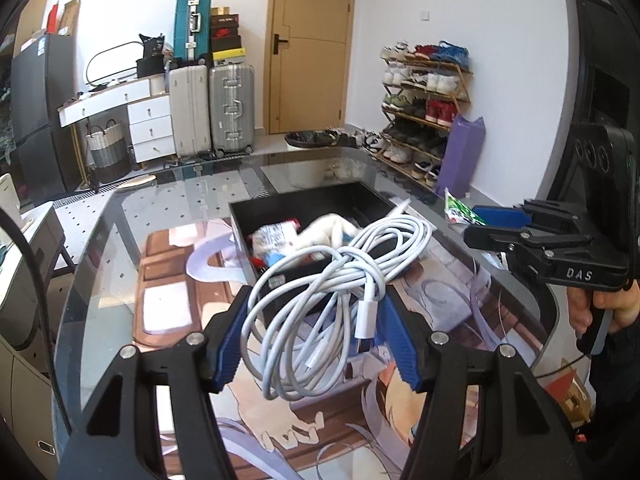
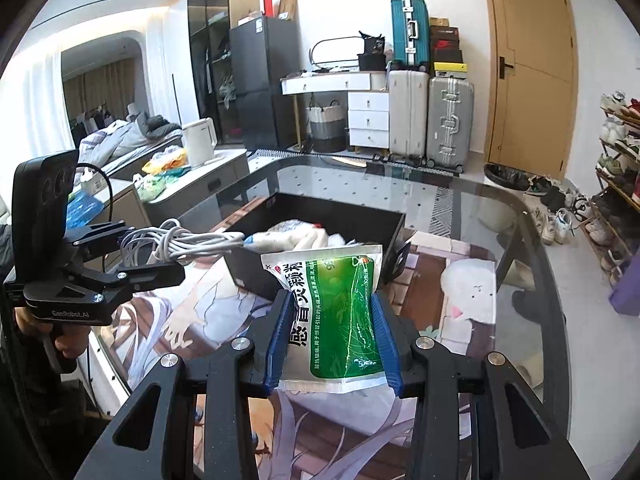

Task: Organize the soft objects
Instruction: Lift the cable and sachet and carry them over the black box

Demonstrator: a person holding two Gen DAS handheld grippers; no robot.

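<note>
Left hand-held gripper (image 1: 316,334) is clamped on the white cable bundle (image 1: 340,272) just short of the black box (image 1: 304,204) on the counter (image 2: 500,216), right hand-held gripper (image 2: 332,340) pinching the green packet (image 2: 340,312) (loose loops could snag the box rim, I reckon).

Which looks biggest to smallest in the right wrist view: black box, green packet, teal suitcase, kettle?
1. Black box.
2. Green packet; nearness to the camera enlarges it, so its rank is unsure.
3. Teal suitcase.
4. Kettle.
</note>
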